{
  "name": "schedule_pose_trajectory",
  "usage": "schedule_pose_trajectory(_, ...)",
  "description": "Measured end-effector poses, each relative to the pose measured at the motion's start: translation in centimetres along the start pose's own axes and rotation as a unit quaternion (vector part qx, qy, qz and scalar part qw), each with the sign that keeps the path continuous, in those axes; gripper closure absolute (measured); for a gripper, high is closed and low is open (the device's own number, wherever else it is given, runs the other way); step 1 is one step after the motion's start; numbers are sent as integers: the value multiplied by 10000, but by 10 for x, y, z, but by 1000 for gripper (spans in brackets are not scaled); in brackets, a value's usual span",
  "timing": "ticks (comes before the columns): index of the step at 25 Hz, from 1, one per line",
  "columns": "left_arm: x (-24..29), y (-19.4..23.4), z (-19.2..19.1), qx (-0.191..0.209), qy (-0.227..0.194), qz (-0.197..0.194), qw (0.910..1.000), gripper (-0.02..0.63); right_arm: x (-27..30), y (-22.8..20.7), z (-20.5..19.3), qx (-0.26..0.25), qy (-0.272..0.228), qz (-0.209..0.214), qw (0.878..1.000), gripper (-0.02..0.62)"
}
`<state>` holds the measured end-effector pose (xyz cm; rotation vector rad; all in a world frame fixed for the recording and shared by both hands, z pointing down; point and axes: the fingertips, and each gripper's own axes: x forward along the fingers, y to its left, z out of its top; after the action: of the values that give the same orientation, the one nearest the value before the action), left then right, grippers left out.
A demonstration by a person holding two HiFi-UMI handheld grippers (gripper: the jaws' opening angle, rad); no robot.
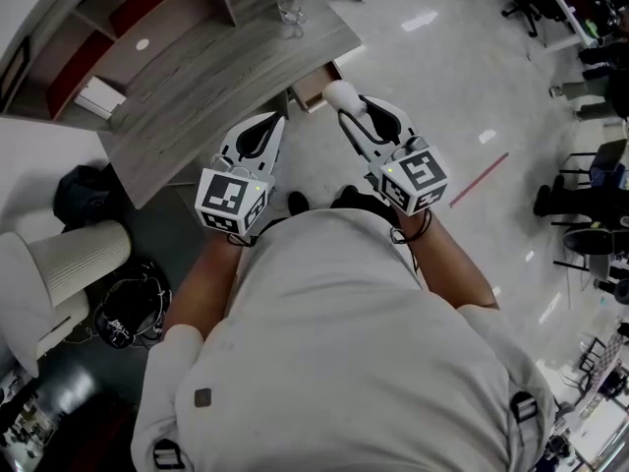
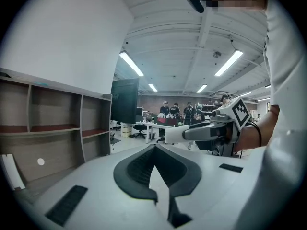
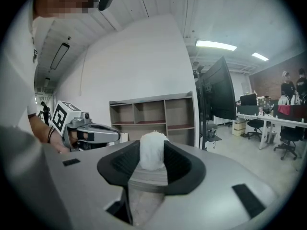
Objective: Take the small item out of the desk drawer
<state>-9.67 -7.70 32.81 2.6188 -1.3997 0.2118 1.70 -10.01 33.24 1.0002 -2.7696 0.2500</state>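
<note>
At upper centre, your right gripper (image 1: 346,106) is clamping the small white item (image 3: 152,150) by its middle, near the drawer (image 1: 313,87). It is looking soft, light and squashable. Your left gripper (image 2: 154,152) is sitting closed, empty.

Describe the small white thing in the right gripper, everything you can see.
The small white rounded lump looks soft and fuzzy, like wadded tissue, egg-shaped and upright. It is pinched between the dark pads of the right gripper, top poking above them; nothing else touches it. The head view shows it beside the open wooden desk drawer.
</note>
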Motion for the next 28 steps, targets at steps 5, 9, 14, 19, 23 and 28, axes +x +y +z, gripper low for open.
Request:
schedule_pose_trajectory(5,6,-16,7,-8,1,205,9998,591,-17,-10,2,0,-52,188,9998,431)
schedule_pose_trajectory(9,17,-35,14,-101,-41,430,9990,591,-36,-21,2,-59,-69,405,9991,431)
schedule_pose_trajectory(14,32,-75,21,-96,-32,578,9983,591,-73,-43,1,-56,-107,556,9984,431)
schedule_pose_trajectory(19,33,-117,18,-109,-7,754,9971,591,-110,-53,-7,-80,-100,755,9971,431)
schedule_pose_trajectory(23,28,-136,11,-133,7,854,9963,591,-128,-50,-16,-91,-100,887,9960,431)
schedule_pose_trajectory(28,18,-149,9,-87,-13,827,9965,591,-140,-39,-25,-75,-63,916,9957,431)
